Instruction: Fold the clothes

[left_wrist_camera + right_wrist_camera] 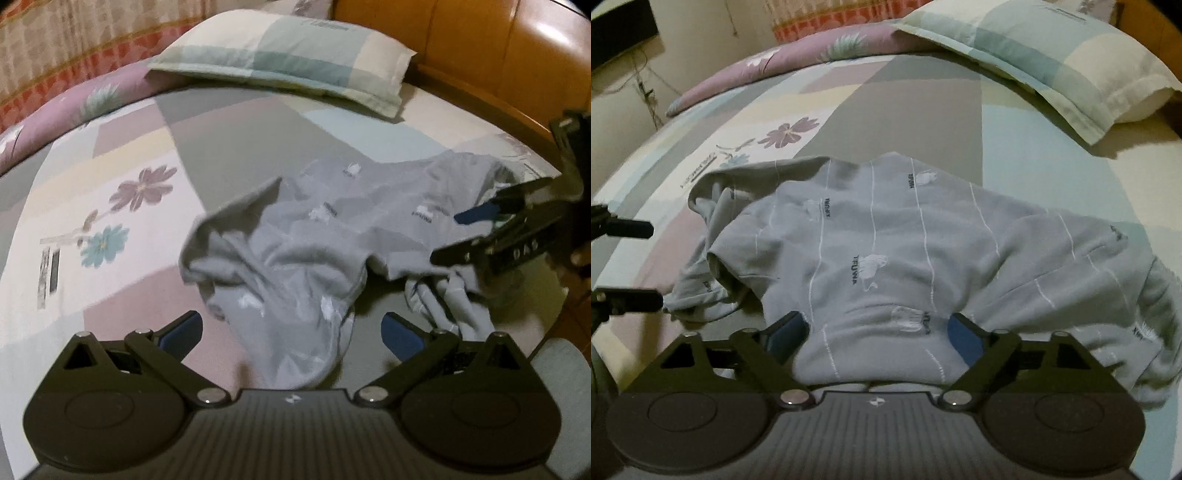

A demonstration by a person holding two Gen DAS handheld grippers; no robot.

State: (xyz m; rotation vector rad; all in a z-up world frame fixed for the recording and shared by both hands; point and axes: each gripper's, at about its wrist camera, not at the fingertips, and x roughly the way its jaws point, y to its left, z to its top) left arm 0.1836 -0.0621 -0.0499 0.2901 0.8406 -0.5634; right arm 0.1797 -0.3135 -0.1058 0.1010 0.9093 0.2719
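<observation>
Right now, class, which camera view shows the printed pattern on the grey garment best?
The right wrist view. There the grey garment is spread across the frame, with its white stripes and printed animal motifs sharp. The left wrist view shows the same garment crumpled and blurred, its prints only pale smudges.

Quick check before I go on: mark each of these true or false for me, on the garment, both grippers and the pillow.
1. The grey garment lies crumpled on the bed sheet. True.
2. The right gripper is clamped shut. False: its jaws stand wide, with cloth between them.
3. The left gripper is open. True.
4. The pillow lies on top of the garment. False: it lies apart, further up the bed.
</observation>
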